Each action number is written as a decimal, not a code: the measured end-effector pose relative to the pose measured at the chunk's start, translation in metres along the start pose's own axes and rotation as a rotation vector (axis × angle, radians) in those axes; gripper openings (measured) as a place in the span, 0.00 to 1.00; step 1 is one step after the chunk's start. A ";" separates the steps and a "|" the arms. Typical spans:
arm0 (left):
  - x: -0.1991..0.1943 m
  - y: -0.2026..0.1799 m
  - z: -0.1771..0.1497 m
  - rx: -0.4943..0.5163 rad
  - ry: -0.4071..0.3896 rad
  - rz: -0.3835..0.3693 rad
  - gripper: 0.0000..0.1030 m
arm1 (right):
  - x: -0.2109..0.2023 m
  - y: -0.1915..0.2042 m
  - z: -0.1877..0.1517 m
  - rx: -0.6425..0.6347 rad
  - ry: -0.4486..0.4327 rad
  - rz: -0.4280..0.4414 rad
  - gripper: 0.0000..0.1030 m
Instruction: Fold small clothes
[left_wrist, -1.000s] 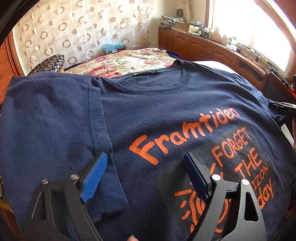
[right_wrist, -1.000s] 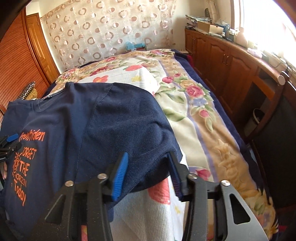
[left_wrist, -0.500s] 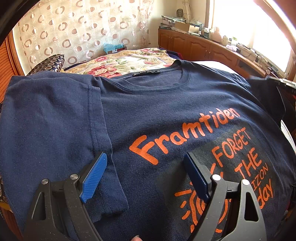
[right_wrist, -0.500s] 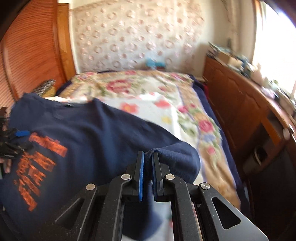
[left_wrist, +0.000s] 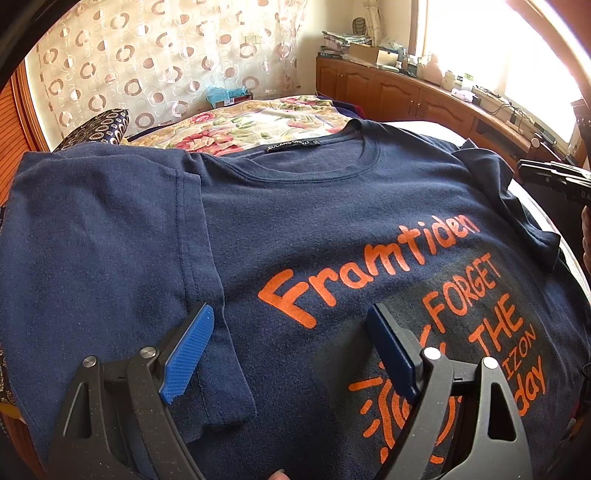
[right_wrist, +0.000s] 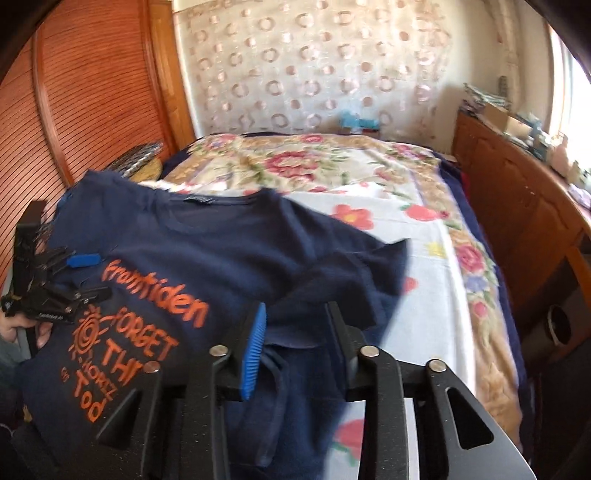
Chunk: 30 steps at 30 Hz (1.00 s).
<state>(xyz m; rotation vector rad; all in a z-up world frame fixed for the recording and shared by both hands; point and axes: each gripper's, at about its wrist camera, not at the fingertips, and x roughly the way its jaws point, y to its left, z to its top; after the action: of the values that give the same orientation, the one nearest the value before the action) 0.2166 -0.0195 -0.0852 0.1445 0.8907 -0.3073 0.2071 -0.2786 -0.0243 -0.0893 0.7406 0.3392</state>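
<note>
As the left wrist view showed it, the left gripper (left_wrist: 291, 347) hung over the navy T-shirt (left_wrist: 332, 229) with its blue fingers (left_wrist: 188, 350) spread wide and nothing between them. The shirt lay face up on the bed (left_wrist: 258, 118), the orange print (left_wrist: 373, 266) toward the camera. Its one sleeve (left_wrist: 96, 258) was already folded in over the chest, and the left finger stood just above that sleeve's edge. The right gripper (left_wrist: 554, 181) appeared at the right border, near the other shoulder.

In the right wrist view, which was a little blurred, the right gripper (right_wrist: 295, 339) had its fingers (right_wrist: 253, 350) partly apart; they had just been opening. The other sleeve (right_wrist: 354, 266) lay folded over the shirt body, loose, in front of the fingers, and the pads did not press on it. A hand (right_wrist: 22, 328) held the left gripper (right_wrist: 66, 280) at the far left, over the print.
</note>
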 end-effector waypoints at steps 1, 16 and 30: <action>0.000 0.000 0.000 0.001 0.000 0.002 0.83 | -0.001 -0.007 -0.001 0.017 0.002 -0.016 0.34; -0.033 0.002 0.000 -0.033 -0.084 -0.002 0.83 | 0.052 -0.039 0.023 0.144 0.074 0.004 0.34; -0.046 0.019 -0.007 -0.081 -0.113 0.013 0.83 | 0.051 -0.022 0.032 0.025 0.048 0.007 0.05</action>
<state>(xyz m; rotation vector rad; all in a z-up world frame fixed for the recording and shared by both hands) 0.1909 0.0097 -0.0539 0.0568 0.7884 -0.2646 0.2698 -0.2791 -0.0361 -0.0710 0.7929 0.3355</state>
